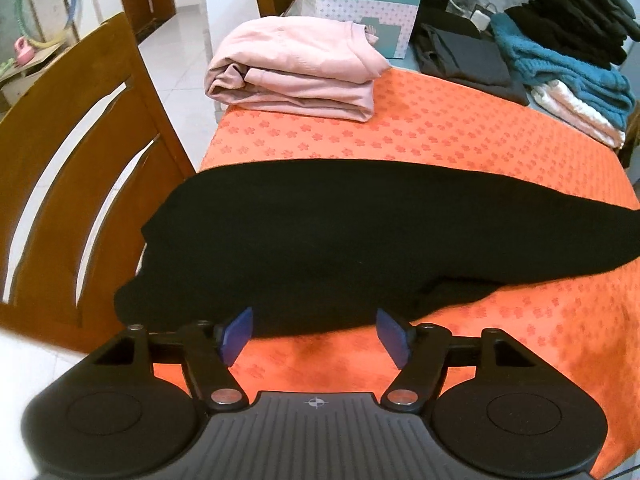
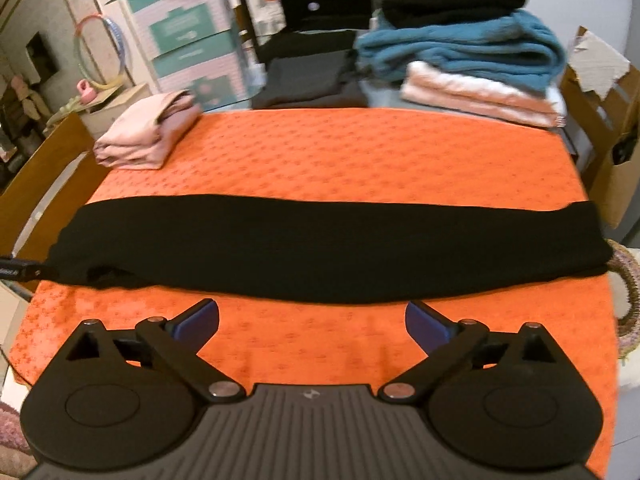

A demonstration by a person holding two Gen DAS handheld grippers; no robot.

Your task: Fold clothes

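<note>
A black garment (image 1: pixel 320 232) lies folded into a long band across the orange tablecloth (image 1: pixel 400 132). In the right wrist view the same band (image 2: pixel 320 248) runs from the table's left edge to its right edge. My left gripper (image 1: pixel 316 334) is open at the near edge of the band's left part. Its blue pads (image 1: pixel 238 336) stand on either side of the hem without pressing it. My right gripper (image 2: pixel 312 320) is wide open over bare orange cloth (image 2: pixel 340 152), just short of the band, with nothing between its fingers.
A folded pink garment (image 1: pixel 296 68) (image 2: pixel 144 136) sits at the far left of the table. Folded teal, black and pale clothes (image 2: pixel 460 48) are stacked at the far right, with a dark grey garment (image 2: pixel 308 80) beside them. A wooden chair (image 1: pixel 72 152) stands left, boxes (image 1: pixel 360 4) behind.
</note>
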